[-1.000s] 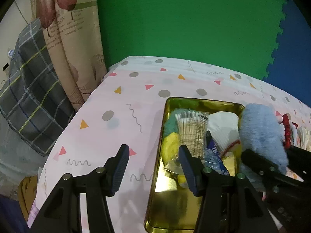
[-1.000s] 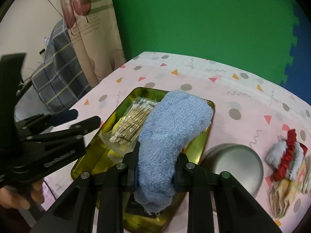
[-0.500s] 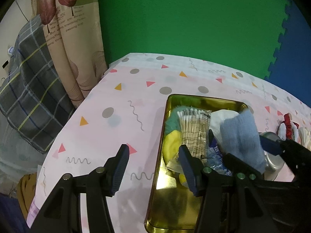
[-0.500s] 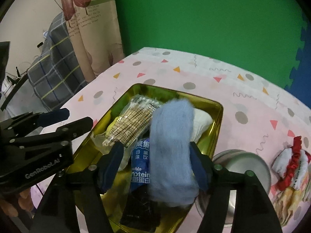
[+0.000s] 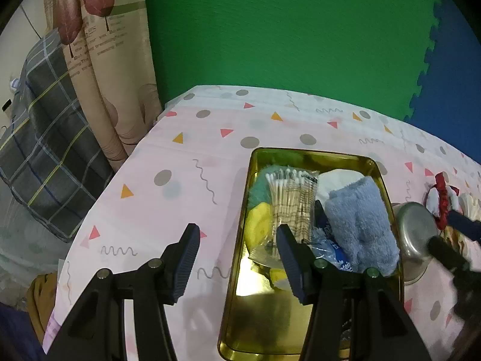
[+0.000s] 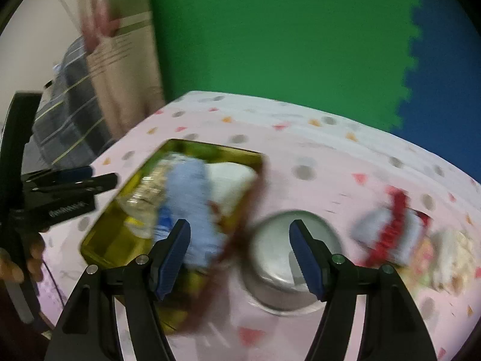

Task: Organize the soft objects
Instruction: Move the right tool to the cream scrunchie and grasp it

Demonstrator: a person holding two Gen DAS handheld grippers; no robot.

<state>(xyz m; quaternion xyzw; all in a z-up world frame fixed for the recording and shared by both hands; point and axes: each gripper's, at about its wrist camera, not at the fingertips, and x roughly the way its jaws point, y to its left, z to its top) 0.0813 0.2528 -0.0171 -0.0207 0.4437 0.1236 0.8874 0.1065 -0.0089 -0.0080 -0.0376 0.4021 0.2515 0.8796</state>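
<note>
A light blue towel (image 5: 360, 222) lies in the gold tray (image 5: 312, 155), on top of a cotton-swab packet (image 5: 293, 201), a white cloth (image 5: 338, 179), yellow and green soft items and a blue packet. My left gripper (image 5: 237, 258) is open and empty, hovering over the tray's left rim. My right gripper (image 6: 240, 254) is open and empty, above the gap between the tray (image 6: 120, 240) and an upturned metal bowl (image 6: 285, 258). The right wrist view is motion-blurred; the towel (image 6: 192, 198) shows there in the tray.
The metal bowl (image 5: 416, 234) stands right of the tray. A red and white scrunchie pile (image 6: 393, 231) and other soft things lie further right. The pink patterned tablecloth (image 5: 180, 186) covers the table; its left edge drops off near a curtain and plaid fabric.
My right gripper opened and let go of the blue towel, which now lies in the tray. It then drew back and swung right toward the bowl. The left gripper stayed put.
</note>
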